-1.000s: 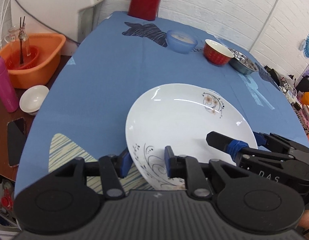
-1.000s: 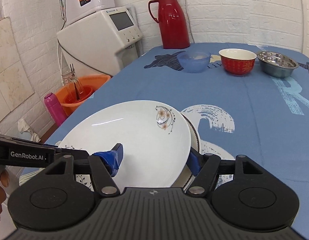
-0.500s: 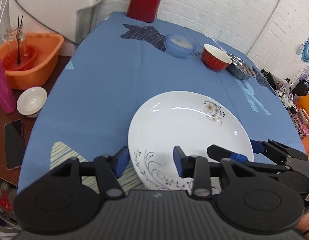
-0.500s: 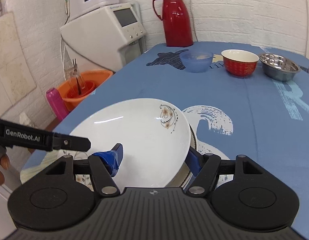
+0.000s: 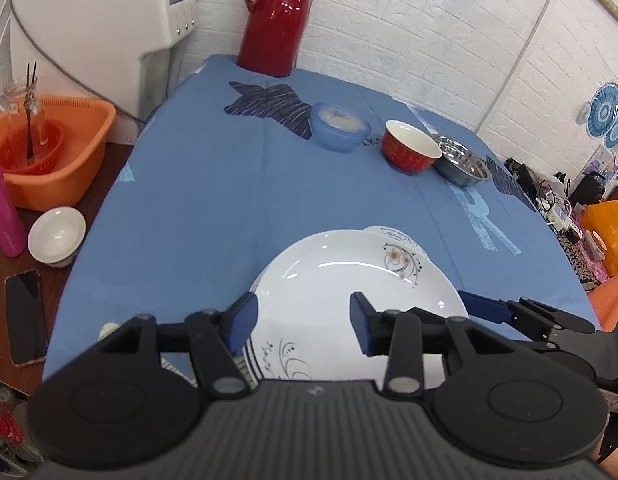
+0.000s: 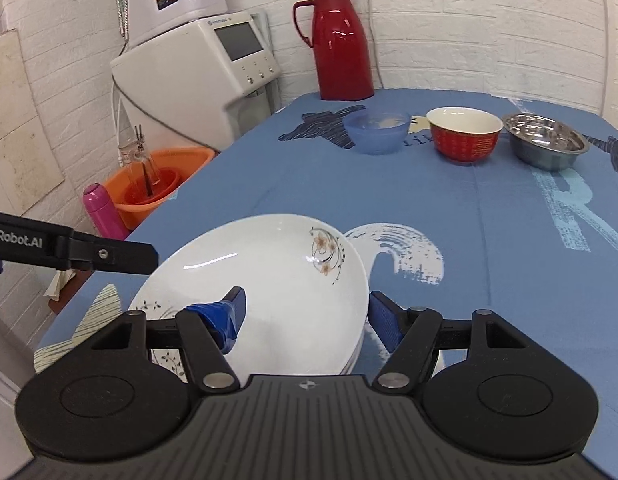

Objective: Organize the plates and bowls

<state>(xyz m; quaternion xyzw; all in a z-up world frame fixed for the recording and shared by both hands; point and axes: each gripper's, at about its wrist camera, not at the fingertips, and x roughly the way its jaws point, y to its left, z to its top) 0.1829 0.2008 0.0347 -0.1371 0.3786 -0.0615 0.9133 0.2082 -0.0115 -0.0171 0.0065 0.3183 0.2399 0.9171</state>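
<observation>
A white plate with a flower print point(image 5: 349, 280) lies on top of a stack of plates near the front edge of the blue tablecloth point(image 5: 209, 200). My left gripper point(image 5: 301, 322) hovers open over the plate's near-left rim and holds nothing. In the right wrist view, my right gripper point(image 6: 307, 316) is open and straddles the right rim of the same plate point(image 6: 277, 264). Its left pad is over the plate and its right pad is outside the rim. A blue bowl point(image 5: 340, 130), a red bowl point(image 5: 409, 148) and a steel bowl point(image 5: 461, 164) stand in a row at the far side.
A red thermos point(image 5: 279, 20) stands at the table's back edge beside a white appliance point(image 5: 109, 20). Left of the table are an orange basin point(image 5: 49, 148), a pink bottle point(image 5: 3, 208), a small white bowl point(image 5: 57, 236) and a phone point(image 5: 27, 316). Clutter lies off the right edge.
My left gripper has opened off the plate's rim and drawn back. The plate has sunk flat onto the stack. The right gripper has stayed open around the right rim.
</observation>
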